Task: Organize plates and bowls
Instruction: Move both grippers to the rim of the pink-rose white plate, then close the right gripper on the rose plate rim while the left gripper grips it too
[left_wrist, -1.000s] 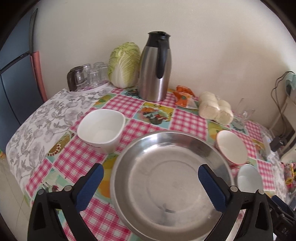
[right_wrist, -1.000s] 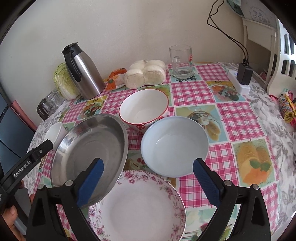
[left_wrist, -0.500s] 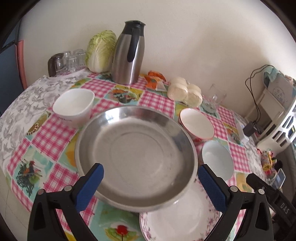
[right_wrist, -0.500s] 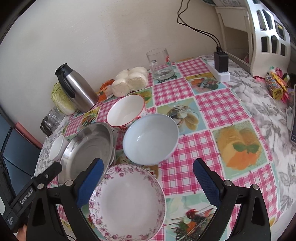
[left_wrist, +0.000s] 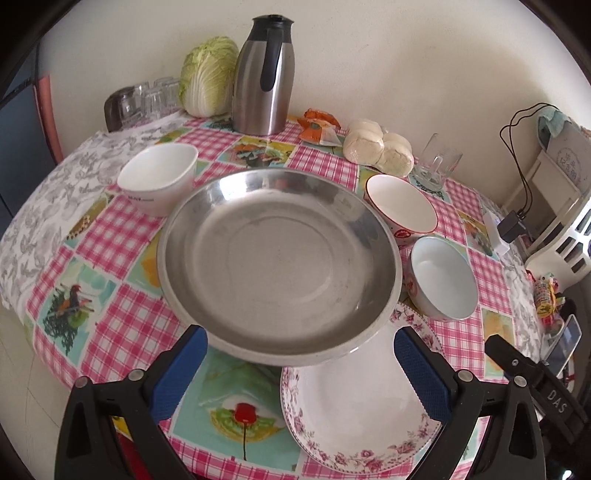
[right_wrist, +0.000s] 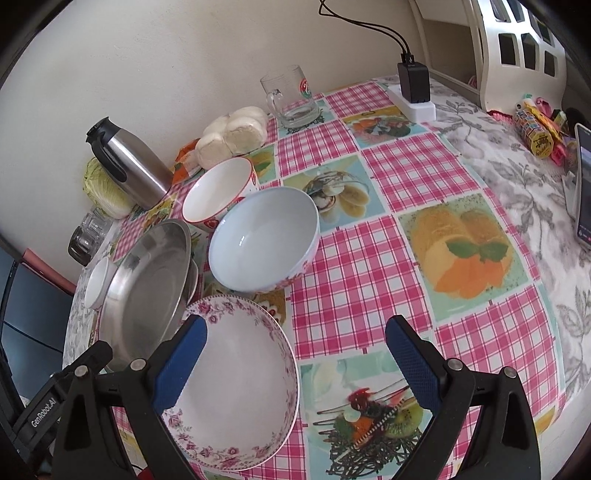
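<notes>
Steel plate (left_wrist: 280, 266): seen in the left wrist view just ahead of the left gripper (left_wrist: 301, 360), its near rim overlapping the far edge of the floral plate (left_wrist: 362, 413). Whether it is carried or resting cannot be told from the pictures.
Position on the table: the steel plate is placed between the white square bowl (left_wrist: 159, 177) on its left and the red-rimmed bowl (left_wrist: 400, 210) and pale blue bowl (left_wrist: 441, 278) on its right.
Left gripper state: both blue pads are spread wide, one off each side of the plate's near rim; nothing is seen pinched between them.
Right gripper (right_wrist: 293, 363) state: spread open and empty, held above the floral plate (right_wrist: 236, 391), with its left pad over the plate's near-left rim.
Key relation: the steel plate lies straight ahead of the left gripper and up-left of the right one (right_wrist: 147, 291); the left hand is judged nearer to it.
Axis: none is offered by a round plate, so a rim grasp from the near edge is judged equally workable anywhere along it.
Stacking target: the floral plate lies just right of and below the steel plate.
Risk: the overlapping rims may be knocked together.
Unrelated items: steel flask (left_wrist: 264, 74), cabbage (left_wrist: 208, 75), glass mug (right_wrist: 291, 98).
</notes>
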